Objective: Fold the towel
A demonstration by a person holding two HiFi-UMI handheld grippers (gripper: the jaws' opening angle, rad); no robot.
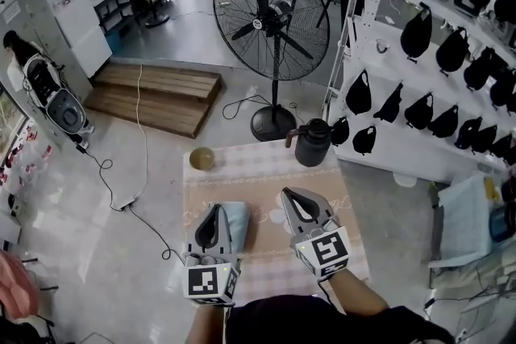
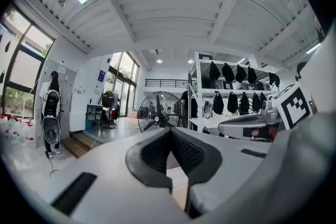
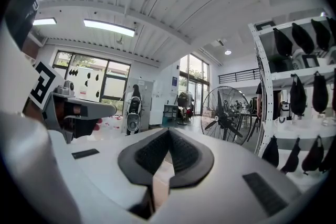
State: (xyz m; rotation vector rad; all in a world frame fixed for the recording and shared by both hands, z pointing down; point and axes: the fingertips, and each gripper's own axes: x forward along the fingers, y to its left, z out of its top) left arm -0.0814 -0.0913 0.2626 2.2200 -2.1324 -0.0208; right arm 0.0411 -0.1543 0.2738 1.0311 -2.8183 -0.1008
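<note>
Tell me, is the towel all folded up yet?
Done: the blue towel lies in a small, tidy bundle on the table, partly behind the left claw, so some folding looks finished. In hand: nothing, since the left claw and the right claw are both shut and empty. Left: maybe one more fold, but I can't tell from here.

The towel (image 1: 239,223) is partly covered by the left gripper (image 1: 216,210) in the head view, so its folds cannot be told. The table (image 1: 266,177) is almost wholly hidden behind the gripper bodies in both gripper views. The contents of the bowl (image 1: 201,159) are too small to tell
</note>
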